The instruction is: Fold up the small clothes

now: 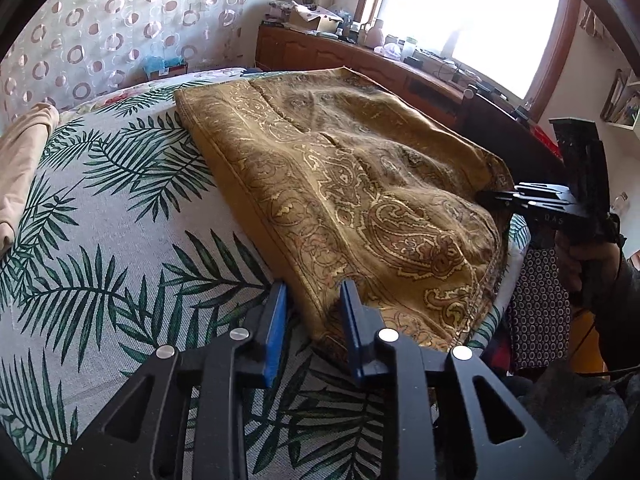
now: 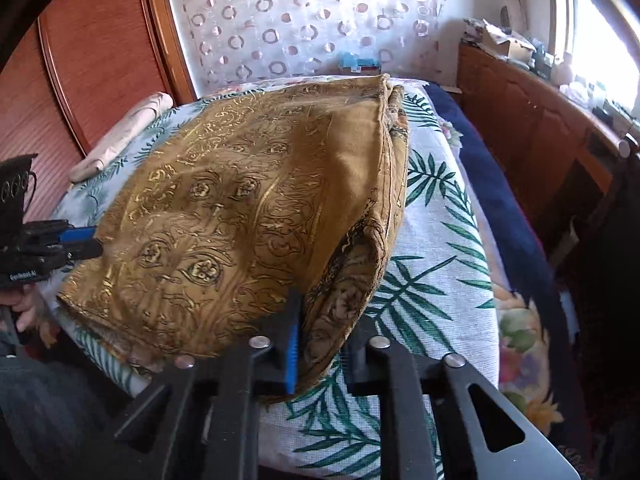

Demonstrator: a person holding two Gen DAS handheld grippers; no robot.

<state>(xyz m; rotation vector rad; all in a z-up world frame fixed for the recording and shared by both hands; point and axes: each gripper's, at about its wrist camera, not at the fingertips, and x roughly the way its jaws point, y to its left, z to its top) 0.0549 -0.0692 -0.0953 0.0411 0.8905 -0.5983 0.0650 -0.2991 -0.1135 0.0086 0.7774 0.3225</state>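
A golden-brown paisley cloth [image 1: 340, 168] lies folded on the palm-leaf bed cover [image 1: 120, 220]. My left gripper [image 1: 314, 286] straddles its near left corner. The blue pads [image 1: 276, 332] stand apart and the cloth lies flat between them, not pinched. In the right wrist view the same gripper [image 2: 90, 242] sits at the left edge of the cloth [image 2: 224, 200]. My right gripper [image 2: 324, 312] is shut on the bunched near right corner. In the left wrist view it [image 1: 486, 196] shows as a closed beak on the cloth's right edge.
A folded beige garment [image 1: 20, 168] lies at the bed's far left side. A wooden cabinet [image 1: 340, 56] with clutter on top runs under the bright window behind the bed. A wooden wardrobe [image 2: 80, 60] stands to the left. A person's hand [image 1: 580, 256] holds the right gripper.
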